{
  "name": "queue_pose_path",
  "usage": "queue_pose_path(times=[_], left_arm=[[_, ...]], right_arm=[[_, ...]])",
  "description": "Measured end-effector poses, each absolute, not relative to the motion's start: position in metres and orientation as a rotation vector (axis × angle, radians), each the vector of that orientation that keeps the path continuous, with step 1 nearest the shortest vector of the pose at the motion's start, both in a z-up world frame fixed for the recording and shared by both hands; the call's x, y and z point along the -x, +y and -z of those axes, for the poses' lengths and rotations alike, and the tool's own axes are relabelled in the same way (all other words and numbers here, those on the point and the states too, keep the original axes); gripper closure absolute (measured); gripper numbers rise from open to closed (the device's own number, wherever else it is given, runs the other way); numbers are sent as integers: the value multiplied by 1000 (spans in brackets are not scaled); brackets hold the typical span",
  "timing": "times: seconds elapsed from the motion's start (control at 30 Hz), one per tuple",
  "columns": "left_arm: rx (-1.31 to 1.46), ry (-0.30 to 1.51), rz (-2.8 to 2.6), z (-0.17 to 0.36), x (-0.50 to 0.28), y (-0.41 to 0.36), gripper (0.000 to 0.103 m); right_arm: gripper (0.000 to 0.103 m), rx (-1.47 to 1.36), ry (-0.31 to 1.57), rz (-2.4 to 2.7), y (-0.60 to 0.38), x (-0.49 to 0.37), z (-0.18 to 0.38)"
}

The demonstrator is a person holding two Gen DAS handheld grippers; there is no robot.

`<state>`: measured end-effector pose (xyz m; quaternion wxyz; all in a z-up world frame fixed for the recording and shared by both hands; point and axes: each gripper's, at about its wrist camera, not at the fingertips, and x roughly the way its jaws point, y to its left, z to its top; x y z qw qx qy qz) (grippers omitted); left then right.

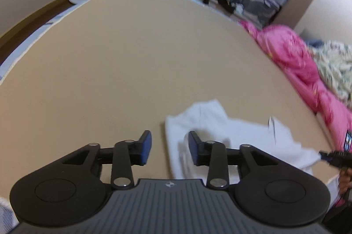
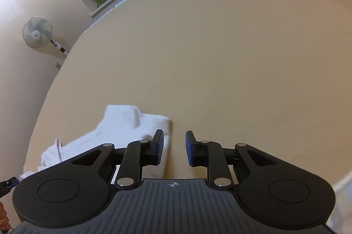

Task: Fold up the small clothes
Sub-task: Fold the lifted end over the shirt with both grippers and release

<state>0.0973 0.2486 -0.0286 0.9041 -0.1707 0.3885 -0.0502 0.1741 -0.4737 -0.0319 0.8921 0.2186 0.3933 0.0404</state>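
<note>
White garment (image 1: 231,135) lies crumpled on tan bed surface (image 1: 132,58), near its close edge. Left wrist view: left gripper (image 1: 169,147) jaws parted, nothing between the pads, garment's left edge just under and beyond the right finger. Pink quilt (image 1: 292,53) far right. Right wrist view: right gripper (image 2: 175,147) jaws apart, empty, garment (image 2: 123,126) beside left finger. Fan (image 2: 37,31) by wall.
</note>
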Motion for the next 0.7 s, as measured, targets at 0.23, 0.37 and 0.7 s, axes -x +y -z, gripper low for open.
queue_pose_path(times=[0.23,0.37,0.7], left_arm=[[198,877,180,42,-99,218,53],[84,920,201,54,-111,191,53],[-33,897,188,63,-146,154,51]], right_arm=[[79,-273,917,-216,-451,-165,46],[79,-212,936,-248,-432,-167,46],[78,-164,916,-218,-408,-198,43]])
